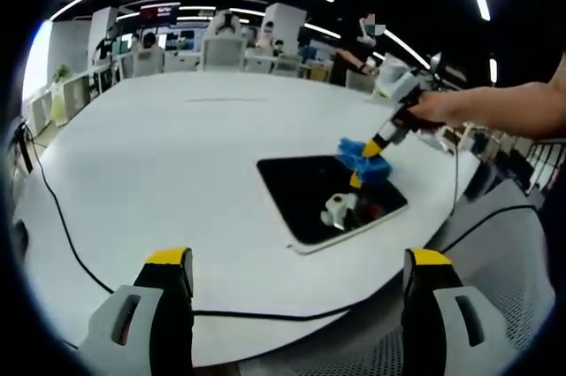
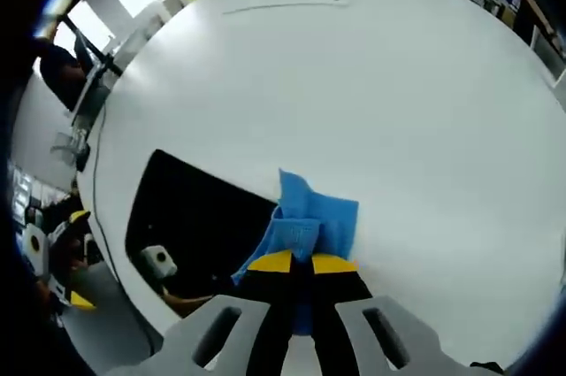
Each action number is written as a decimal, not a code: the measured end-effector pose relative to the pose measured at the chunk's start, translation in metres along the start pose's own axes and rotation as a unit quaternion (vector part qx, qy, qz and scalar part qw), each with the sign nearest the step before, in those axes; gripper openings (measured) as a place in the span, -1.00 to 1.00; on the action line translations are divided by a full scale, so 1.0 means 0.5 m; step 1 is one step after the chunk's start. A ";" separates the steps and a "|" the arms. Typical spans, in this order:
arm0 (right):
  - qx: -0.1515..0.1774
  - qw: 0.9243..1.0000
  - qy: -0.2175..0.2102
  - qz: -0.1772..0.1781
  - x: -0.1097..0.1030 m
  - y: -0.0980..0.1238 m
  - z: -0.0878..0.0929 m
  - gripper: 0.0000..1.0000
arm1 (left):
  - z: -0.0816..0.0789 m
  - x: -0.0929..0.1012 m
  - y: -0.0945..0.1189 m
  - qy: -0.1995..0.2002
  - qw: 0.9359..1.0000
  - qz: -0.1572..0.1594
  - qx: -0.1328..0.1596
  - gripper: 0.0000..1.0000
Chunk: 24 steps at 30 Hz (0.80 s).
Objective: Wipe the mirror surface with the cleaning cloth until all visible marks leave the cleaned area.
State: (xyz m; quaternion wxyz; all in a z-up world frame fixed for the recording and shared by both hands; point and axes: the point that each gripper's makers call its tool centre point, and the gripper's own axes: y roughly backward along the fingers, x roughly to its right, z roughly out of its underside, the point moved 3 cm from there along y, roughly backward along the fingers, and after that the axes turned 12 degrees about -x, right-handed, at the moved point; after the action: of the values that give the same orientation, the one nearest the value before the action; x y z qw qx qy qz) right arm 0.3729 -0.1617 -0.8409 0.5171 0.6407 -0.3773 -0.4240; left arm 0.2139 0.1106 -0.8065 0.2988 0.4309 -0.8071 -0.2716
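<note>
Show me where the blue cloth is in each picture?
Left gripper view: the blue cloth sits right of centre, on the far edge of the dark mirror, under the right gripper.
Right gripper view: the cloth is low in the middle, pinched by the gripper.
Shared landmark: the mirror on the white table.

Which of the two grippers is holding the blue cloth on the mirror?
The right gripper: its jaws are shut on the blue cloth at the edge of the mirror. The left gripper has open, empty jaws, back from the mirror.
</note>
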 end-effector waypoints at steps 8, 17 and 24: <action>0.001 1.000 0.000 0.010 0.004 0.003 -0.020 -1.00 | 0.001 -0.001 0.001 0.000 1.000 0.000 -0.001 0.99; 0.021 1.000 0.004 0.007 0.004 0.007 -0.014 -1.00 | -0.003 -0.003 0.001 -0.006 1.000 -0.004 0.001 0.99; 0.033 0.999 0.016 0.001 0.013 0.049 0.008 -1.00 | -0.004 -0.001 -0.001 -0.007 1.000 -0.005 0.000 0.99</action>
State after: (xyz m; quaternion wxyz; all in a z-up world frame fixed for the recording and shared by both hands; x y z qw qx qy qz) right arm 0.3706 -0.1737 -0.8182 0.5023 0.6636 -0.3832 -0.4007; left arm 0.2156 0.1107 -0.8057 0.2919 0.4330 -0.8069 -0.2760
